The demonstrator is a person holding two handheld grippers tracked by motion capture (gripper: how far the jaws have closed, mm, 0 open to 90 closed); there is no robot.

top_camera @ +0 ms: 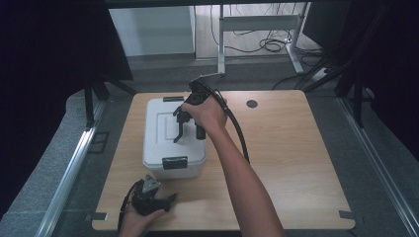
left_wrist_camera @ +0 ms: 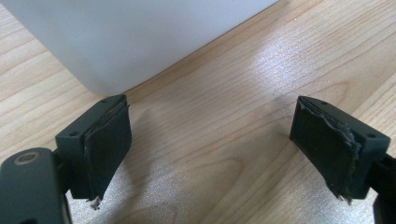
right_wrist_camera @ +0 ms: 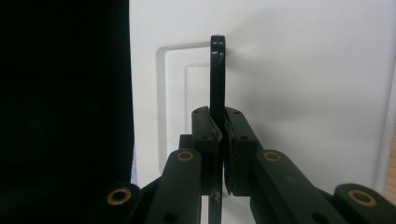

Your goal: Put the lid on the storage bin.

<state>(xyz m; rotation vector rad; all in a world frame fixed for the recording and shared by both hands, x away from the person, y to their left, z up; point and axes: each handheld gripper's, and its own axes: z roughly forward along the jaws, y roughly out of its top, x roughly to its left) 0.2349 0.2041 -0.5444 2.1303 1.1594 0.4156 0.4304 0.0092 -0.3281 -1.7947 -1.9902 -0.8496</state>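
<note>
Nearest the high camera, the left gripper (top_camera: 157, 200) lies low on the wooden surface (top_camera: 286, 163) by its front edge, just in front of the white storage box (top_camera: 174, 136). Its fingers (left_wrist_camera: 100, 149) stand wide apart with nothing between them; its own view shows only bare wood and the box corner ahead.

Right gripper (top_camera: 190, 129) is over the box lid, its fingers (right_wrist_camera: 233, 140) pressed closed on the thin black carrying handle (right_wrist_camera: 217, 74), which stands upright from its recess.

Risks, as judged:
- The handle is held in a narrow pinch; a lift could let it slip or pivot, swinging the box.
- The front latch (top_camera: 175, 162) appears shut; if either latch is loose, lifting could part the lid from the body.
- The left gripper offers no support to the box.
</note>
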